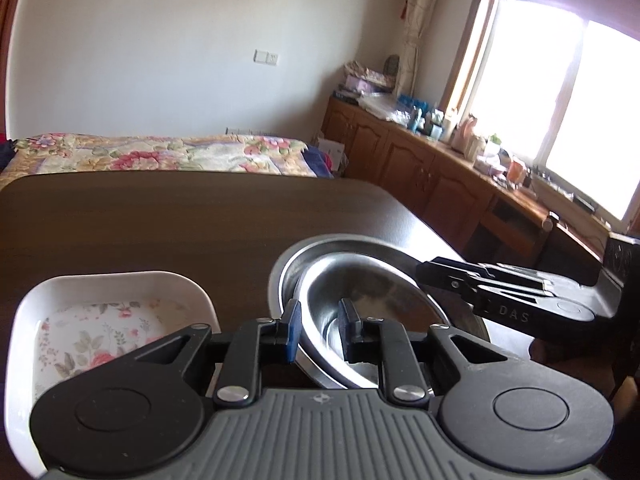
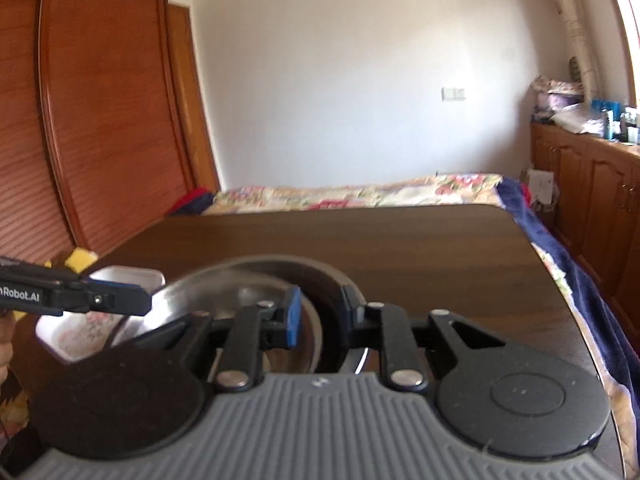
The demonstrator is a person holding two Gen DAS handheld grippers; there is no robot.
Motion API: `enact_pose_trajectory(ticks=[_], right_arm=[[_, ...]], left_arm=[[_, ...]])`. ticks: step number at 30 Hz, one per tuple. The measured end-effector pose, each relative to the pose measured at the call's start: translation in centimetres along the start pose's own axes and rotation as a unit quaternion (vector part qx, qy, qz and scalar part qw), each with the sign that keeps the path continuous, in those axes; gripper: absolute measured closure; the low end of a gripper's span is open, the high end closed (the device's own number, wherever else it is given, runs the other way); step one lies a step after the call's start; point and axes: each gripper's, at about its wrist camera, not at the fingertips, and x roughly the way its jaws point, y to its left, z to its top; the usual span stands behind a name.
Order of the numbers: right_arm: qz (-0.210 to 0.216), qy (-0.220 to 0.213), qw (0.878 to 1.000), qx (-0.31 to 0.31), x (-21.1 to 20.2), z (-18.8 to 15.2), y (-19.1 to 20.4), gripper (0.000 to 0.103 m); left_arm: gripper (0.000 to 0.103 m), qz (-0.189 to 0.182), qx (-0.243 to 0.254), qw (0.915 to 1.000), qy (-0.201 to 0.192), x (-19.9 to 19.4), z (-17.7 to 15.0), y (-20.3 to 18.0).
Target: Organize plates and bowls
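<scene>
A small steel bowl (image 1: 380,300) sits tilted inside a larger steel bowl (image 1: 288,268) on the dark wooden table (image 1: 160,220). My left gripper (image 1: 320,330) straddles the small bowl's near-left rim and is shut on it. My right gripper (image 1: 424,274) comes in from the right and is pinched on the large bowl's rim. A white square dish with a floral bottom (image 1: 100,320) rests just left of the bowls. The right wrist view is blurred: my right gripper (image 2: 322,316) spans the large bowl's dark wall (image 2: 328,280), and my left gripper (image 2: 148,304) meets the small bowl (image 2: 224,292) beside the white dish (image 2: 76,332).
A bed with a floral cover (image 1: 160,152) lies beyond the table's far edge. Wooden cabinets topped with clutter (image 1: 420,160) run along the right under a bright window. A tall wooden wardrobe (image 2: 100,120) stands to the left. A yellow object (image 2: 80,258) sits off the table's left corner.
</scene>
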Motion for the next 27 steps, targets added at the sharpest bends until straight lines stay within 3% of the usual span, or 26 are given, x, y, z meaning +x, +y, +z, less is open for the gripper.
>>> enact_pose_trajectory(ticks=[4,6,8,11,18,22,27], right_arm=[[-0.009,-0.023,1.000,0.003,-0.6,-0.7,0.2,0.078],[-0.016,-0.034,0.999,-0.001,-0.9,-1.0,0.4,0.069],[-0.022,-0.042,0.999,-0.002,-1.0,-1.2,0.3,0.062],[-0.038,-0.047,0.998,-0.002,-0.9,-1.5,0.1,0.059],[-0.046,-0.036,0.998,0.008,-0.2,-1.9,-0.6,0.045],[-0.048,-0.041,0.998,0.003,-0.2,-1.8,-0.4,0.027],[-0.045,-0.032,0.998,0.007,0.3,-1.8,-0.4,0.022]], left_arm=[[0.081,0.014,0.000,0.9994,-0.030,-1.2,-0.3,-0.4],[0.073,0.023,0.005,0.9987,-0.046,-1.6,-0.4,-0.6],[0.049,0.035,0.015,0.9976,-0.059,-1.8,-0.6,-0.9],[0.027,0.047,0.032,0.9953,-0.078,-1.8,-0.9,-1.2],[0.024,0.068,0.044,0.9931,-0.085,-0.7,-2.2,-1.4],[0.025,0.064,0.043,0.9941,-0.077,-0.1,-2.5,-1.3],[0.032,0.058,0.045,0.9951,-0.067,0.5,-2.8,-1.5]])
